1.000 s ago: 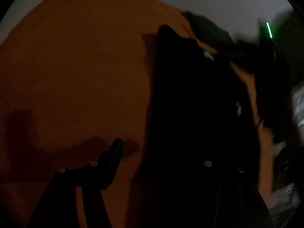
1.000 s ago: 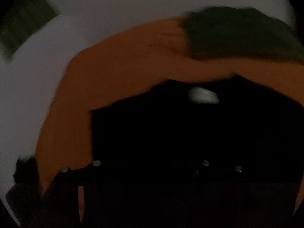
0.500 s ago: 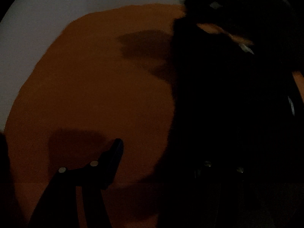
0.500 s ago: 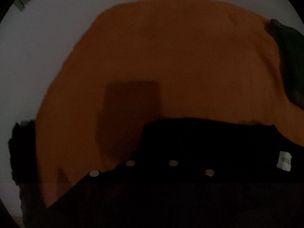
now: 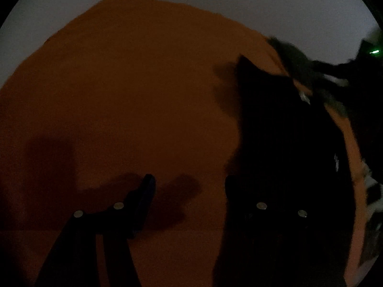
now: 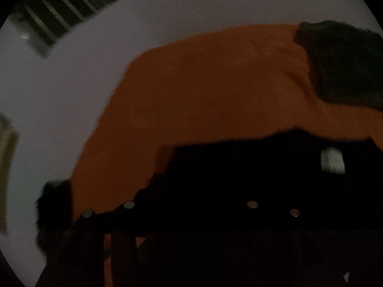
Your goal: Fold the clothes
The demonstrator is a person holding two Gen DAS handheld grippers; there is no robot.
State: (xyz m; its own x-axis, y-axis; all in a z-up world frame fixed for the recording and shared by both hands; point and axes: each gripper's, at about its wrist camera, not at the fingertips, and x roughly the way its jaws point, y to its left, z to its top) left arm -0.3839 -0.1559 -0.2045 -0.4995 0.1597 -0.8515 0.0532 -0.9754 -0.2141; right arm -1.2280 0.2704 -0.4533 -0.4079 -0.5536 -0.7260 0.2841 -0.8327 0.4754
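The scene is very dark. A black garment (image 5: 282, 143) with a small white label (image 5: 305, 96) lies on an orange sheet (image 5: 143, 83). My left gripper (image 5: 189, 186) is open over the bare sheet. Its right finger sits at the garment's left edge, and nothing is between the fingers. In the right wrist view the same black garment (image 6: 251, 162) and its label (image 6: 332, 160) fill the bottom. My right gripper (image 6: 191, 181) hangs over it with its jaws opening. The fingers blend into the black cloth, so I cannot make out whether any fabric lies between them.
A dark green garment (image 6: 342, 67) lies bunched on the far right of the orange sheet (image 6: 203, 83). Pale floor (image 6: 71, 83) surrounds the sheet, with a slatted grille (image 6: 62, 12) at the far left. A dark lump (image 6: 55, 203) sits off the sheet's left edge.
The right gripper's jaws, close together half a second ago, now stand apart, and its view has swung left. The left gripper has shifted off the black garment toward the bare sheet.
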